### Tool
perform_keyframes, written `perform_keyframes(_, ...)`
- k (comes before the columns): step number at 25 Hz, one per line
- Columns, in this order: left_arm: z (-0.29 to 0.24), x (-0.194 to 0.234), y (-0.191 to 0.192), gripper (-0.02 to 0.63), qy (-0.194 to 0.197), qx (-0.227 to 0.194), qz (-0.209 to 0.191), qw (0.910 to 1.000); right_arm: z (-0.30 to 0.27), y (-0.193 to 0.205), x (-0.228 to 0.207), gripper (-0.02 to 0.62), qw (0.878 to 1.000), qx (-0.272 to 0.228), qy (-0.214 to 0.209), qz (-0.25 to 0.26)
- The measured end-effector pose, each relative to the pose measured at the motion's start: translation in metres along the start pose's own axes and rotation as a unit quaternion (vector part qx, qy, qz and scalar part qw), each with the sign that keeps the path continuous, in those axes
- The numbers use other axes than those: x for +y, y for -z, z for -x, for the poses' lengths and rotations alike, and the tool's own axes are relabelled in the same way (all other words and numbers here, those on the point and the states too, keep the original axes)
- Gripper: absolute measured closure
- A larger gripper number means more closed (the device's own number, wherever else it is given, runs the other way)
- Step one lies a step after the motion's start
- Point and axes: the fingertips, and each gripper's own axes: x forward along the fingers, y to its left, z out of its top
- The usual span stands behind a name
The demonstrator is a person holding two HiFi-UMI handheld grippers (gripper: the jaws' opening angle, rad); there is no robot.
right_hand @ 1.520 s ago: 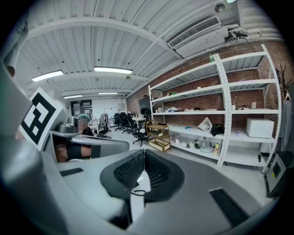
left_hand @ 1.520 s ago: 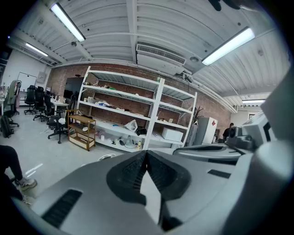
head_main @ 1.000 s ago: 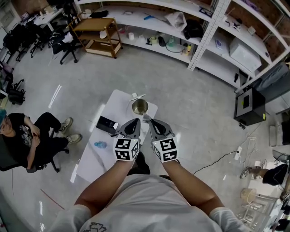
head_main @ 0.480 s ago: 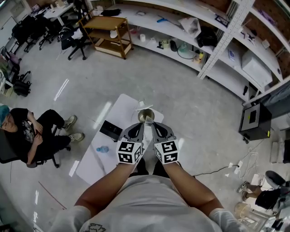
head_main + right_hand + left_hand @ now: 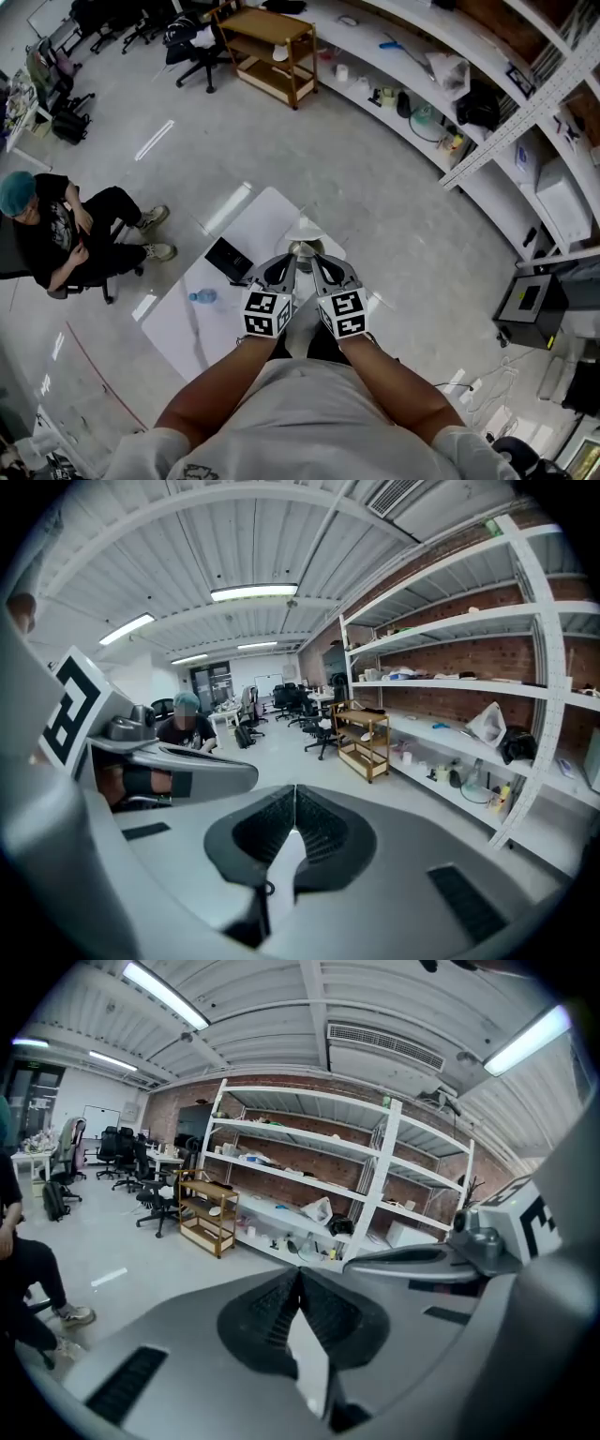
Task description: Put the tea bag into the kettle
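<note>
Judging from its thin, flat, white look, the tea bag is very light, soft and easily torn or crumpled, so it likely wants a gentle pinch at an edge or corner rather than across its filled middle. The left gripper has its jaws pressed together on a flat white sheet that hangs down between the ribbed pads. The right gripper is likewise closed on a white paper piece, with a small dark loop beside it that may be a string. Whether both clamp the same tea bag, or its wrapper, cannot be told. From the head view, the two grippers are held side by side, tips nearly touching, above a white table. Their tips sit just short of a small metal kettle, whose open top faces upward. A black flat object and a small bottle lie on the table to the left, well apart from the kettle. A seated person is off to the left on the floor side.
</note>
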Motion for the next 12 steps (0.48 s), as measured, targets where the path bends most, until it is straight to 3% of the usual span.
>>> perform_keyframes(12, -0.034, 0.026, 0.048, 0.598, -0.078, 0.023, 0.048, 0.9955, -0.049, 0.043, -0.024, 0.583, 0.994, 0.055, -0.087, 0.025)
